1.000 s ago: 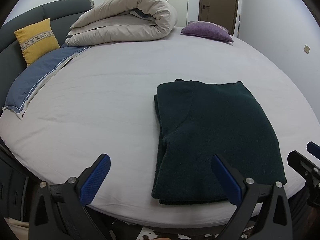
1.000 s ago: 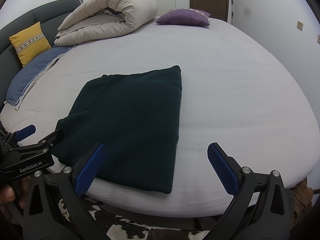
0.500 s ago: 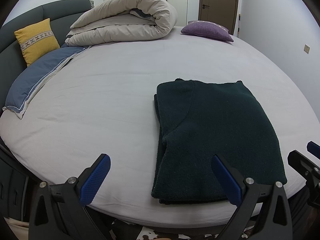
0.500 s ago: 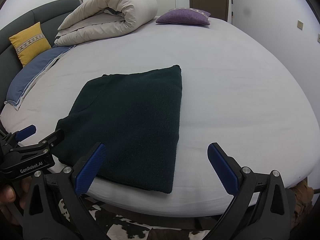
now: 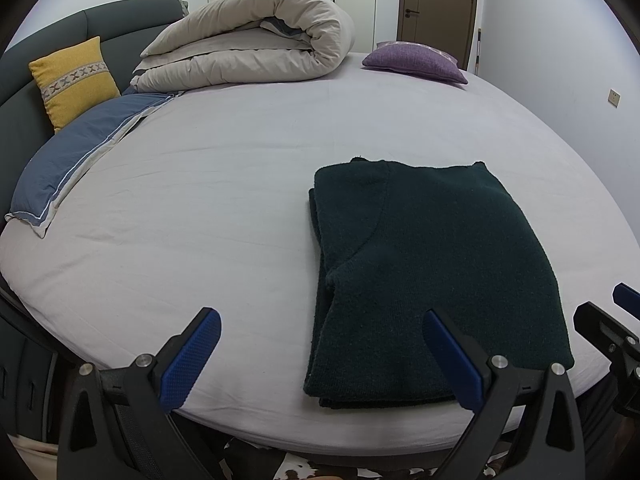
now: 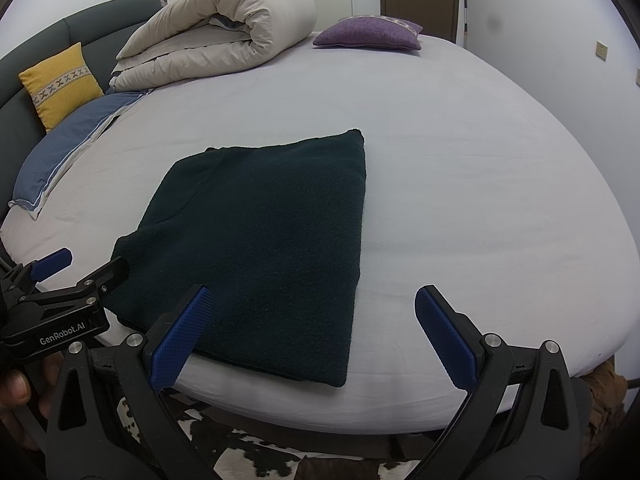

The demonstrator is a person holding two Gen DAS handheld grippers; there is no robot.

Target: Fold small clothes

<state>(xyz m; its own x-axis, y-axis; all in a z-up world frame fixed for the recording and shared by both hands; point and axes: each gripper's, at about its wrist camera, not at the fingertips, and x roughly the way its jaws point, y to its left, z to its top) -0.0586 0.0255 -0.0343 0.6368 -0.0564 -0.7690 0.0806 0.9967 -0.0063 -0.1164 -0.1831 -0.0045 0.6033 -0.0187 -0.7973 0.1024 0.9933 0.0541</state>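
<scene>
Lying folded flat near the bed's (image 5: 240, 216) front edge, the dark green sweater (image 5: 432, 272) sits untouched; left gripper (image 5: 320, 356) and right gripper (image 6: 308, 336) both hover spread wide, holding nothing.

Both fisheye cameras sit low at the near edge of the round bed (image 5: 224, 184), looking forward across it toward the far wall, with each gripper's own jaws spread across the bottom of the frame. The left wrist view stands further left: the folded dark green sweater (image 5: 432, 264) lies right of centre, and the right gripper (image 5: 608, 320) pokes in at the right edge. In the right wrist view the sweater (image 6: 272, 240) lies left of centre, and the left gripper (image 6: 80, 272) shows at lower left. Both share the rolled duvet (image 6: 224, 28), yellow cushion (image 6: 60, 80), purple cushion (image 6: 368, 32) and brown door (image 5: 436, 8).
</scene>
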